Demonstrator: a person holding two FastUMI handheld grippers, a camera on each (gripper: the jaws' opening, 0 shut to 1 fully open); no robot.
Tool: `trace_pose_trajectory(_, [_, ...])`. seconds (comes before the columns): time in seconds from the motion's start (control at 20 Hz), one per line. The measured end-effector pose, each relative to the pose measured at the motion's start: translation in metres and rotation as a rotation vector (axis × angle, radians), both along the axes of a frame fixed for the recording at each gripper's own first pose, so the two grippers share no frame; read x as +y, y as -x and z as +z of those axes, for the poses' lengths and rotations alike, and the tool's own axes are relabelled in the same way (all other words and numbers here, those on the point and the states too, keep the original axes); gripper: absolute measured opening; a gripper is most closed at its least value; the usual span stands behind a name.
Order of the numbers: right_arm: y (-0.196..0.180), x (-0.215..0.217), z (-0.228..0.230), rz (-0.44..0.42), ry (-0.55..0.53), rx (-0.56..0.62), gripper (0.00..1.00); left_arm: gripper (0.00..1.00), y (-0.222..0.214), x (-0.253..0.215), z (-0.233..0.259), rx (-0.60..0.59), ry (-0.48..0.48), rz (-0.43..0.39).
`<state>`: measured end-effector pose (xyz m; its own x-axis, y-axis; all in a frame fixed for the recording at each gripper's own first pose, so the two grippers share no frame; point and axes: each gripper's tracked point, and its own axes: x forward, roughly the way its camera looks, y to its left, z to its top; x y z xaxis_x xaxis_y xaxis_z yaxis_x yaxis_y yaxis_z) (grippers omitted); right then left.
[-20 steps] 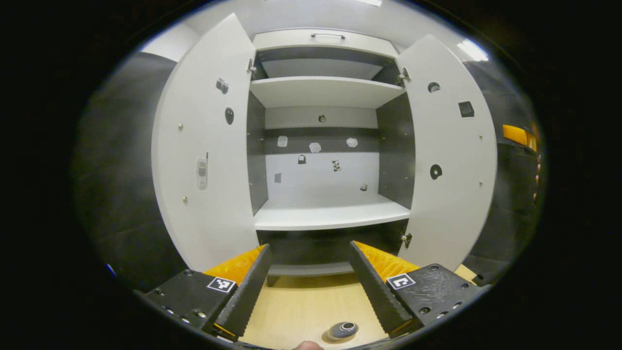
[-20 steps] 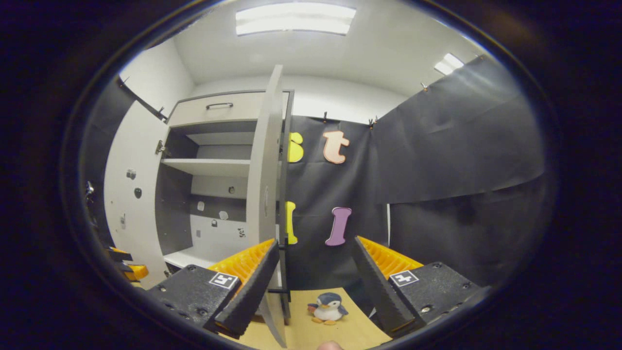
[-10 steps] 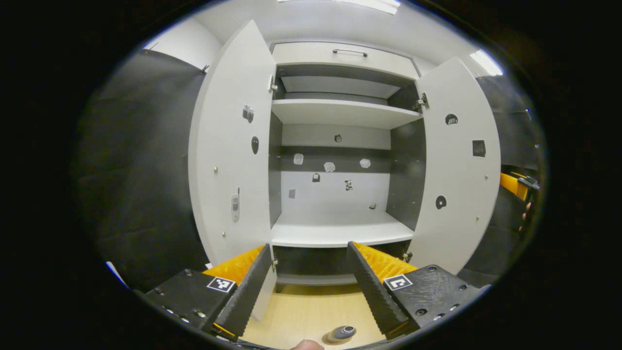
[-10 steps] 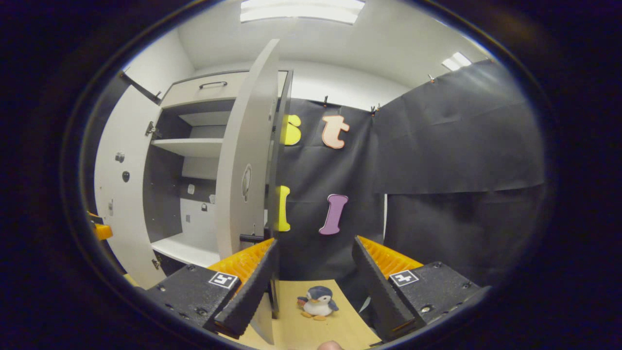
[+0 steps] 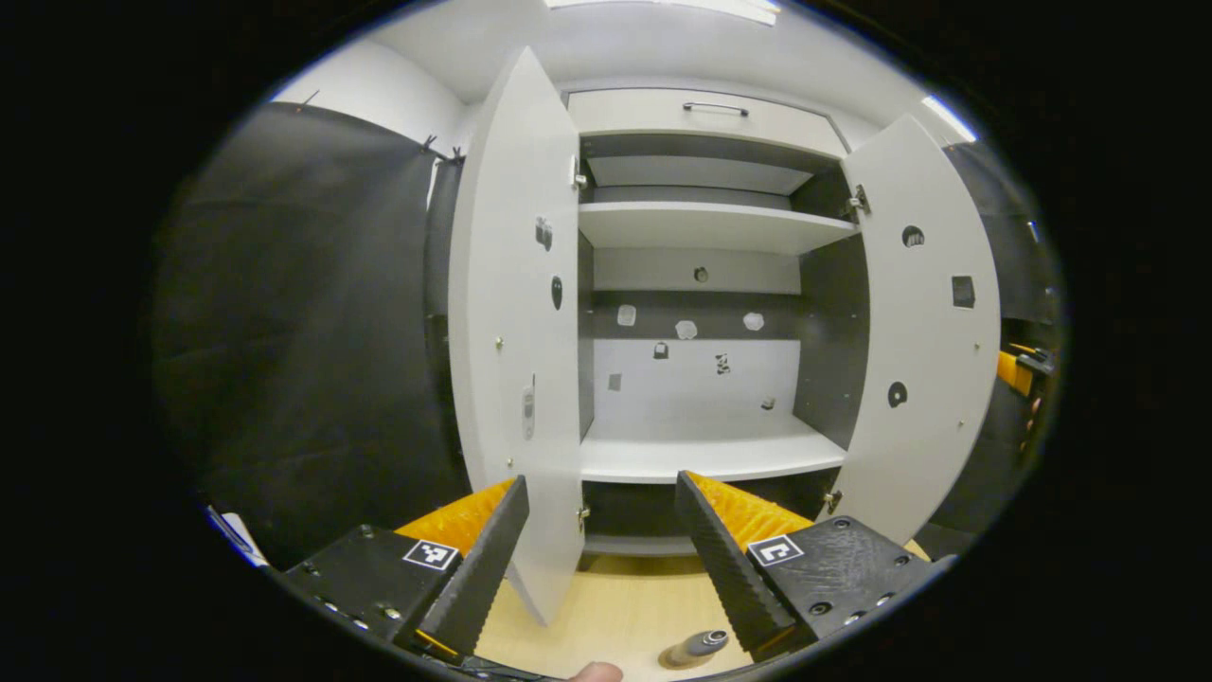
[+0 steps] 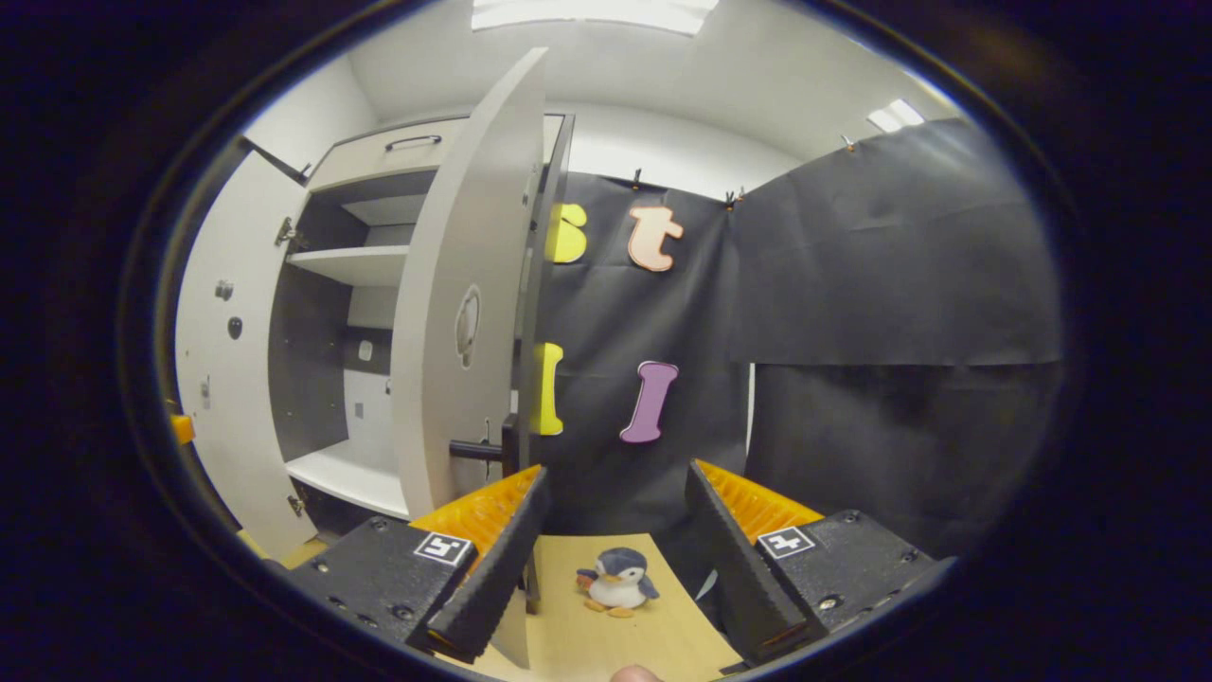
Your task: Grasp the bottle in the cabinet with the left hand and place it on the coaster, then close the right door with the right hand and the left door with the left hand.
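- 2 doors, both wide open right now, and neither gripper is touching anything. The left gripper (image 5: 597, 530) has its fingers spread apart with nothing between them, same story for the right gripper (image 6: 615, 516).
- The bottle (image 5: 696, 647) is already out of the cabinet (image 5: 705, 284), standing on the wooden surface (image 5: 615, 616) low in the left gripper view, right by that gripper's right-hand finger. I can't make out a coaster under it from here, so no clue if it's really seated on one. My guess is the placing part is done and the doors are next.
- Risk 1: the left door (image 5: 516, 332) hangs edge-on just past the left gripper's fingers, and its bottom corner sits near the bottle. Swing the hand carelessly and a finger could clip the bottle and knock it over.
- Risk 2: the right door (image 6: 464, 303) is just left of the right gripper's fingers, with a dark handle (image 6: 478, 450) poking out near its edge. Push too close to the hinge side and it'll barely move. Open fingers could also snag on that handle.
- Risk 3: there's a toy penguin (image 6: 617, 578) on the surface between the right gripper's fingers. It looks clear of the door's sweep, but a low pass of the hand could bump it.
- Also, order matters: right door first, so the left hand should hang back.
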<state>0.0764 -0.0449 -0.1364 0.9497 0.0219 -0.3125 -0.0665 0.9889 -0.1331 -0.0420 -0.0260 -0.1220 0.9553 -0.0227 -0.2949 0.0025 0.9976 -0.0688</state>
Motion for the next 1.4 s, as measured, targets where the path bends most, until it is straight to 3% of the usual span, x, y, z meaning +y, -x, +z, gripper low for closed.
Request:
trace_pose_trajectory(0.1, [0.002, 0.003, -0.002, 0.017, 0.0, 0.008, 0.94, 0.98, 0.0, 0.007, -0.003, 0.009, -0.004, 0.014])
trace_pose_trajectory(0.15, [0.002, 0.004, -0.003, 0.024, -0.002, 0.013, 0.94, 0.92, 0.0, 0.01, -0.005, 0.015, -0.009, 0.015])
trace_pose_trajectory(0.2, [0.004, 0.006, -0.003, 0.033, -0.004, 0.02, 0.93, 0.99, -0.001, 0.011, -0.005, 0.014, -0.012, 0.017])
trace_pose_trajectory(0.35, [0.01, 0.014, -0.007, 0.065, -0.013, 0.038, 0.94, 0.95, -0.003, 0.016, -0.005, 0.003, -0.019, 0.027])
trace_pose_trajectory(0.45, [0.013, 0.022, -0.009, 0.088, -0.026, 0.041, 0.93, 0.99, -0.006, 0.017, -0.004, -0.001, -0.018, 0.024])
trace_pose_trajectory(0.75, [0.018, 0.061, -0.011, 0.186, -0.077, 0.055, 0.93, 0.99, -0.009, 0.026, -0.004, -0.016, -0.02, 0.043])
trace_pose_trajectory(0.8, [0.018, 0.068, -0.012, 0.204, -0.094, 0.054, 0.89, 0.99, -0.008, 0.029, -0.005, -0.013, -0.026, 0.05])
trace_pose_trajectory(0.95, [0.016, 0.089, -0.019, 0.244, -0.129, 0.065, 0.94, 0.98, -0.006, 0.045, -0.009, -0.009, -0.029, 0.081])
trace_pose_trajectory(1.4, [0.004, 0.158, -0.032, 0.355, -0.155, 0.075, 0.93, 0.98, -0.006, 0.085, -0.013, 0.004, -0.041, 0.154])
